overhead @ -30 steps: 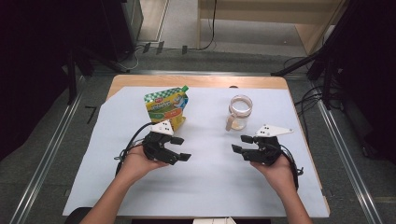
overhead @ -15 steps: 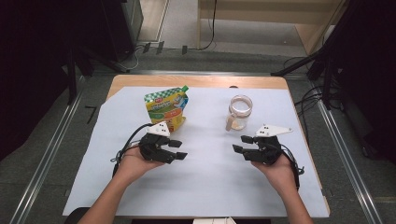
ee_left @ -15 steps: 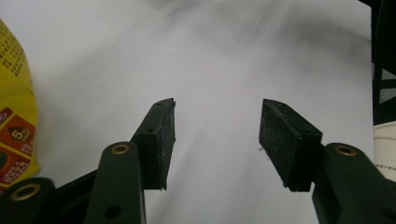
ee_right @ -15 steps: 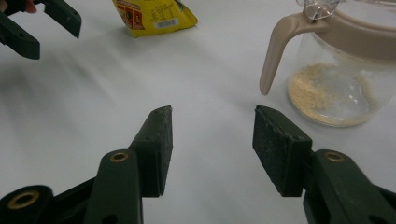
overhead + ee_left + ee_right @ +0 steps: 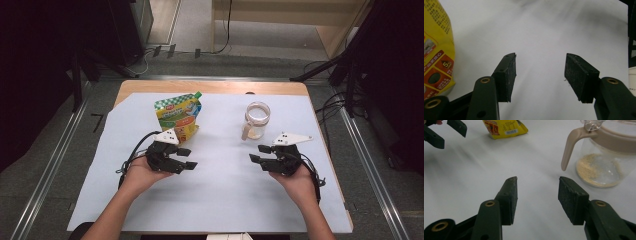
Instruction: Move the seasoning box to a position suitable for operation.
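While pouch [image 5: 437,53] lies beside left fingers [image 5: 507,75]

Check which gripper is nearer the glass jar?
Right. The right gripper sits just below the glass jar, apart from it; the left gripper is farther off, by the pouch.

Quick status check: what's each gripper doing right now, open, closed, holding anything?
Left gripper: open, nothing between its jaws, which have just been closing; the yellow snack pouch is beside it.
Right gripper: open, nothing held.
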`<state>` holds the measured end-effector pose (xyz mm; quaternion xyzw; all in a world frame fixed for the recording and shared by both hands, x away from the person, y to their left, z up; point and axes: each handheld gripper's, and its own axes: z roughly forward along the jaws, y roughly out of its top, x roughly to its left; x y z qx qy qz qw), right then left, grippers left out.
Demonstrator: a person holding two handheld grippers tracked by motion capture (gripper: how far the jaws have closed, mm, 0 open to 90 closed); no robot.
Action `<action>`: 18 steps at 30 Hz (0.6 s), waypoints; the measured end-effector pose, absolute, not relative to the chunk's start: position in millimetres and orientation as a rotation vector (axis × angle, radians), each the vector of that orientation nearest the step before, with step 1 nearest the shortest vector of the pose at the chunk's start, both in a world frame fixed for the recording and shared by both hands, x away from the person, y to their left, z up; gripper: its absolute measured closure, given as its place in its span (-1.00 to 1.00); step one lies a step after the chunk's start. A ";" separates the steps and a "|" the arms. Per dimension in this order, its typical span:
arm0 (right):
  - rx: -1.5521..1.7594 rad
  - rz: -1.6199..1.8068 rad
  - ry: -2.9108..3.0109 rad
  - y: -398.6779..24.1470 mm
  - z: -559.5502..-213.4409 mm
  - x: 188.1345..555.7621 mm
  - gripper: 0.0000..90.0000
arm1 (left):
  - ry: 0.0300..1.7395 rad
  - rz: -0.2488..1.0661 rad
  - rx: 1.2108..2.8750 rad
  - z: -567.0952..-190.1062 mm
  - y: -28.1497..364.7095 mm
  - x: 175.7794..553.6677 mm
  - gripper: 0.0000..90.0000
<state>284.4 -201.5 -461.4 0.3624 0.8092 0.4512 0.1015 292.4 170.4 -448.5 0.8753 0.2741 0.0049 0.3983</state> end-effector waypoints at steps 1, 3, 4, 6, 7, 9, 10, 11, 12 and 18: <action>1.071 1.334 2.382 -202.6 -461.0 284.6 0.12 | 0.699 0.009 2.212 -448.6 171.2 292.5 -0.03; 1.074 1.326 2.375 -205.3 -461.6 285.3 0.11 | 0.696 0.004 2.208 -448.6 172.0 292.7 -0.04; 1.081 1.320 2.377 -205.9 -462.1 285.6 0.11 | 0.697 0.005 2.211 -448.4 171.8 292.5 -0.04; 1.085 1.308 2.380 -207.1 -463.7 286.8 0.12 | 0.695 0.017 2.212 -448.2 171.5 292.1 -0.04; 1.087 1.309 2.378 -207.5 -464.3 287.6 0.13 | 0.695 0.018 2.208 -448.2 171.3 292.1 -0.04; 1.090 1.314 2.371 -208.4 -465.0 290.5 0.15 | 0.699 0.019 2.206 -447.9 171.5 292.5 -0.04; 1.093 1.318 2.365 -208.8 -465.3 292.5 0.15 | 0.699 0.017 2.201 -448.1 171.6 292.7 -0.04; 1.098 1.324 2.366 -209.5 -465.4 294.7 0.15 | 0.700 0.015 2.201 -448.1 171.7 292.6 -0.05; 1.104 1.326 2.368 -210.7 -465.8 297.1 0.15 | 0.699 0.014 2.198 -448.1 171.8 292.3 -0.05; 1.161 1.331 2.309 -220.2 -468.0 306.5 0.14 | 0.698 0.019 2.189 -447.5 174.9 289.0 -0.06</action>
